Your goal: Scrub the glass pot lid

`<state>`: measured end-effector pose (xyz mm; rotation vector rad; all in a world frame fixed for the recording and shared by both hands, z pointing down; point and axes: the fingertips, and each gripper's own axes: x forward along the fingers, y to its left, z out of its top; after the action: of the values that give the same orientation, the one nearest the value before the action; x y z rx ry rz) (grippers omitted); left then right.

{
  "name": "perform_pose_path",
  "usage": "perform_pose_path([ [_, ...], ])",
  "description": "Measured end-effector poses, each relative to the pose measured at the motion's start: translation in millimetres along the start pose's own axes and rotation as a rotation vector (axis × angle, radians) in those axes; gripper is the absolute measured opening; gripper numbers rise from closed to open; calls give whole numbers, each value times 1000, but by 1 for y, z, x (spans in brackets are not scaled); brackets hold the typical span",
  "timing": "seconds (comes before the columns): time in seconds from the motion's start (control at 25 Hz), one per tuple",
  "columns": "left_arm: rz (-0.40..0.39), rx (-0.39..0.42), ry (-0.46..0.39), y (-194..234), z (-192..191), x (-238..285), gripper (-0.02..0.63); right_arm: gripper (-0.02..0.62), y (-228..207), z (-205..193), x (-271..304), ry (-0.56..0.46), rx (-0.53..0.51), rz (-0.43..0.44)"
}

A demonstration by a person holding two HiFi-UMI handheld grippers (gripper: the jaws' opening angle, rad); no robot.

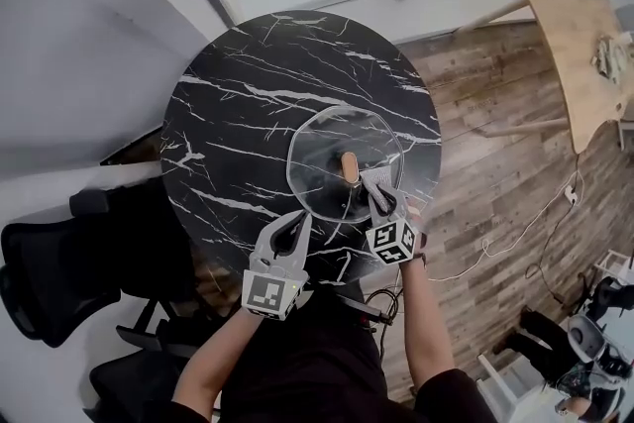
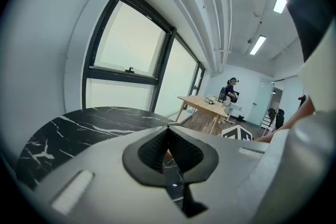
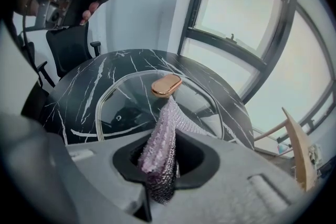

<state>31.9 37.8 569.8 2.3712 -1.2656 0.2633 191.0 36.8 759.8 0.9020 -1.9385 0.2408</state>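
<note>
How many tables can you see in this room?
2. A round black marble table right in front of the person, with the glass lid on it, and a light wooden table farther off at upper right. Others may be out of view.

Open tabletop (image 1: 238, 109) left of lid (image 1: 317, 152)

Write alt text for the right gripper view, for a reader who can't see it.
The right tool is shut on a pale purple mesh scrubbing cloth, whose tip is close to the copper-coloured knob of a glass pot lid. The lid lies flat on a round black marble table, with large windows behind.
</note>
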Motion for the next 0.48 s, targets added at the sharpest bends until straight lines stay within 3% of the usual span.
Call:
perform_pose_path([
  [0.48,-8,8,-2,18,-4,-38,3,71,42,-4,-7,68,138,-29],
])
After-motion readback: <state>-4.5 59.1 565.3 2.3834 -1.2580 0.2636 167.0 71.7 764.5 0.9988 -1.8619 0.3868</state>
